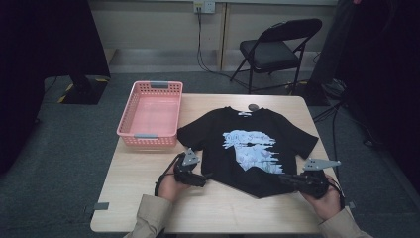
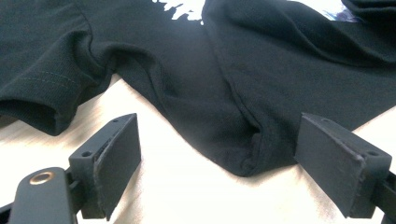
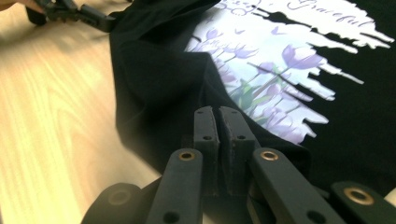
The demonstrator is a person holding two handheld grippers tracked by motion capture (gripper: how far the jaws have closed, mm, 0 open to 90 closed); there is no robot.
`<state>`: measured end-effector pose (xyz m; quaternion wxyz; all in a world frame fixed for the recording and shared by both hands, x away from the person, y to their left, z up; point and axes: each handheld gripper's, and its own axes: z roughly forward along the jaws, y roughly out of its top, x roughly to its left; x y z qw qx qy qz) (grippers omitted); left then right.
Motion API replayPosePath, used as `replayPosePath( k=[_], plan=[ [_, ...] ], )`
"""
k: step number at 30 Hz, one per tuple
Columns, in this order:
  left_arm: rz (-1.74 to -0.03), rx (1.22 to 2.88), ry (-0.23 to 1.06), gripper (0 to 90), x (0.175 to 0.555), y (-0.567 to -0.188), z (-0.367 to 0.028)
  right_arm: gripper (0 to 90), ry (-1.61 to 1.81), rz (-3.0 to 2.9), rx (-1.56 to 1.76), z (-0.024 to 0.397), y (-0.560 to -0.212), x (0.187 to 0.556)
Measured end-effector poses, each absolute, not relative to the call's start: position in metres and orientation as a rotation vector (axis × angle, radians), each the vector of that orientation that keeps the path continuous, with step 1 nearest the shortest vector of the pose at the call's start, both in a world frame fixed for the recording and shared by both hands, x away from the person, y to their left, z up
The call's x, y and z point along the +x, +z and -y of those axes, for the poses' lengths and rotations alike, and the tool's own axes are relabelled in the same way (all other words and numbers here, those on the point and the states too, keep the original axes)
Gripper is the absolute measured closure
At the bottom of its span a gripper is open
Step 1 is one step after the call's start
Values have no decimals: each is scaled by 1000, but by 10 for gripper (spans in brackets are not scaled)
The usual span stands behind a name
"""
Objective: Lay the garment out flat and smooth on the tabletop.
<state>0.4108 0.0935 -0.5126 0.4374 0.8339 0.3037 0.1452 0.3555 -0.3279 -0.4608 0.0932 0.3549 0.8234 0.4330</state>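
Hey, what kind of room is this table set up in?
Probably a lab or studio room set up for recording, not a home: a bare wooden table on grey carpet, a folding chair by the wall, and cables from a wall socket.

Dim high view with dark edges; gripper views brighter, near jaws soft, table sheen on wood

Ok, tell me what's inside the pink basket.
The pink basket looks empty: the high view shows only its bare pink floor. The strip just behind its near wall is hidden, so something small and flat there cannot be ruled out.
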Motion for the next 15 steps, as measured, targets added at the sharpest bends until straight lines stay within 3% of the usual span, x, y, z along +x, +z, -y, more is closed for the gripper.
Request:
replayPosePath(
  k=[15],
  plan=[
    [-754,2073,361,141,411,-513,-94,858,1304,-2465,1038,345,-462,322]
  ],
)
